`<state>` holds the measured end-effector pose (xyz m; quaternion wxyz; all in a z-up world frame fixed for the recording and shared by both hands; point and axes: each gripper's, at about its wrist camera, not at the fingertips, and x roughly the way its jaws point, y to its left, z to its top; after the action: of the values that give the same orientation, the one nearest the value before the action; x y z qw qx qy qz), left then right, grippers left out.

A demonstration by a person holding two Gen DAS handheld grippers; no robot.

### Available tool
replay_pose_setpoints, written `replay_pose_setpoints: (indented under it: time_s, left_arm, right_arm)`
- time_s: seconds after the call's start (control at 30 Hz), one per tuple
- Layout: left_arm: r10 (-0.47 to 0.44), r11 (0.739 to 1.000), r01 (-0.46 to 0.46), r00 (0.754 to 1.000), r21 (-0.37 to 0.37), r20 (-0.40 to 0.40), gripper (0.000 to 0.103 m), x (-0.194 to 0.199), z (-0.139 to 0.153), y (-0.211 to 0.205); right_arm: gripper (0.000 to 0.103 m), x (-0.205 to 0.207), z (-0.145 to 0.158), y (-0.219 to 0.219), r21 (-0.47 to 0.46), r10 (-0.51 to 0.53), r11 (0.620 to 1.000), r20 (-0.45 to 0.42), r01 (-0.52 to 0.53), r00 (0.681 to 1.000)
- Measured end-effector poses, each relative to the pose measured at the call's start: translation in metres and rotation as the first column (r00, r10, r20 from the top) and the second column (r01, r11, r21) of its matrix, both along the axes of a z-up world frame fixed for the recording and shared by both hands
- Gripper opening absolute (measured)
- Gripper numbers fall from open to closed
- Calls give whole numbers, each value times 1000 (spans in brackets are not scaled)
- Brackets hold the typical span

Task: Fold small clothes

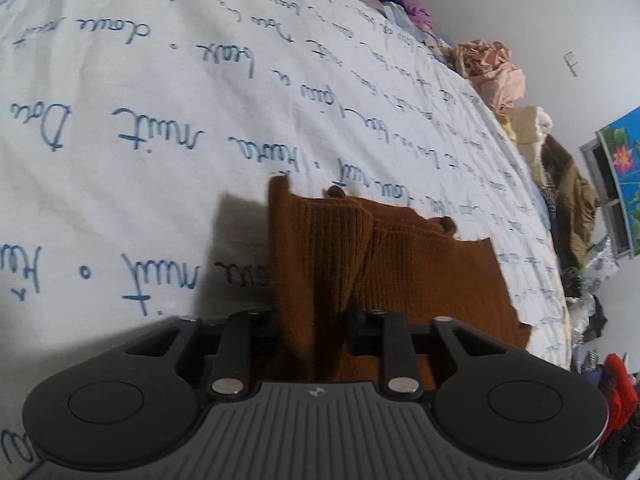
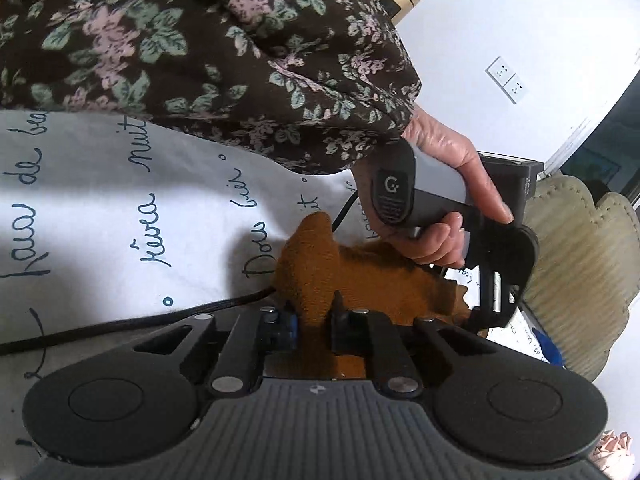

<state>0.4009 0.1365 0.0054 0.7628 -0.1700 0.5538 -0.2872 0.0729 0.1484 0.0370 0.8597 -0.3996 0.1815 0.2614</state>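
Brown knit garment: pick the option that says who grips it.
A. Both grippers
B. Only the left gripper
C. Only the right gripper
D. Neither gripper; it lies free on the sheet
A: the left gripper has brown garment fabric pinched between its fingers, and the right gripper likewise clamps a bunch of it above the sheet.

A brown rib-knit garment (image 1: 384, 264) lies on the bed, on a white sheet with blue handwriting, near the bed's edge where other clothes are heaped. It is partly folded, one ribbed panel overlapping another. In the right wrist view a bunched, rounded fold of the same knit (image 2: 312, 272) stands lifted off the sheet.
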Motion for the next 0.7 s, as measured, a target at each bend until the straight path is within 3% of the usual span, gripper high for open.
replay_pose_setpoints:
  time_s: [0.2,0.7]
  left_arm:
    - [40,999,-40,999,-9,5,12,-8,3,3]
    - [145,989,-145,989,14,-5,10,-27,35,-29]
  right_arm:
    - [9,1,7,-18,28,-3,1000,7,2,1000]
    - [7,-4,29,-72,110,-89,991,71,81,993]
